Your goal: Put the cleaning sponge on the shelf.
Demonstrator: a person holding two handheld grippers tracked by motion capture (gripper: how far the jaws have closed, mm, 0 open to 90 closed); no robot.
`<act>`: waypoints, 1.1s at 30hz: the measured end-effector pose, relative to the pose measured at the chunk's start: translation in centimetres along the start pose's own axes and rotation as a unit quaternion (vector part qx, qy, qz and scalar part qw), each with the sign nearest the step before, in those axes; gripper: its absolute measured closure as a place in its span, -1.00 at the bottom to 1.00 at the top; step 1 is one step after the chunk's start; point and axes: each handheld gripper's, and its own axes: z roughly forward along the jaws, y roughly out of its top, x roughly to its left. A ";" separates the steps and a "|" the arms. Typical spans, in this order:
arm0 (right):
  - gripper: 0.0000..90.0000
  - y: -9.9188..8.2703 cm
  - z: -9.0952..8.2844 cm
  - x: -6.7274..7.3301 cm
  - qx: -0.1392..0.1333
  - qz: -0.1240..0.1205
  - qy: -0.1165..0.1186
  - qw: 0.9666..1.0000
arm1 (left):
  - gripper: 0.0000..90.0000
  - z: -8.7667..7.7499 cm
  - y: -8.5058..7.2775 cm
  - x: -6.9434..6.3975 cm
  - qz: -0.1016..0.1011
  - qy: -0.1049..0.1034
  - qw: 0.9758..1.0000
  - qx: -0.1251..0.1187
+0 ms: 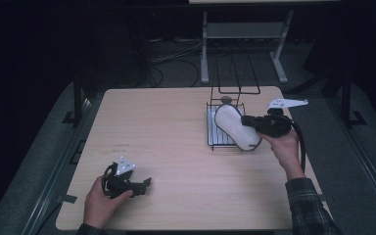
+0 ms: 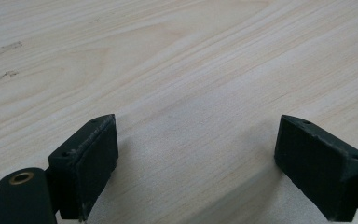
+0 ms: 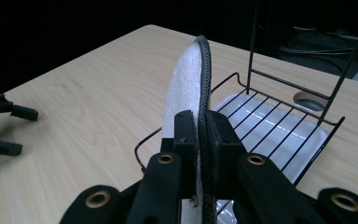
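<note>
A white oval pad with a dark rim (image 1: 235, 128) is held on edge over the black wire rack (image 1: 212, 128) at the table's right. My right gripper (image 1: 247, 120) is shut on the pad's rim. In the right gripper view the pad (image 3: 186, 79) stands upright between my right gripper (image 3: 201, 133) jaws, above the rack (image 3: 279, 128) with its white tray. Near the table's front left, my left gripper (image 1: 146, 185) rests low over bare wood. Its jaws stand wide apart in the left gripper view, my left gripper (image 2: 196, 163) holding nothing.
The light wooden table (image 1: 166, 132) has free room across its middle and left. A tall wire loop (image 1: 237, 76) rises behind the rack, with a small round object (image 1: 226, 100) at its foot. Beyond the table stand a desk frame (image 1: 245, 39) and cables on the dark floor.
</note>
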 end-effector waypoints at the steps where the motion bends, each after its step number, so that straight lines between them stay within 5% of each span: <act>1: 0.85 0.1 0.2 -0.1 0.000 0.003 0.000 1.000 | -0.72 0.0 0.0 0.0 0.000 0.000 1.000 0.001; 18: 0.85 1.2 2.7 -2.7 -0.013 0.027 -0.001 1.000 | -0.72 0.0 0.0 0.0 0.000 0.000 1.000 0.000; 33: 0.85 0.8 6.1 -4.2 0.011 0.052 0.003 0.999 | -0.72 0.0 0.0 0.0 0.000 0.000 1.000 0.000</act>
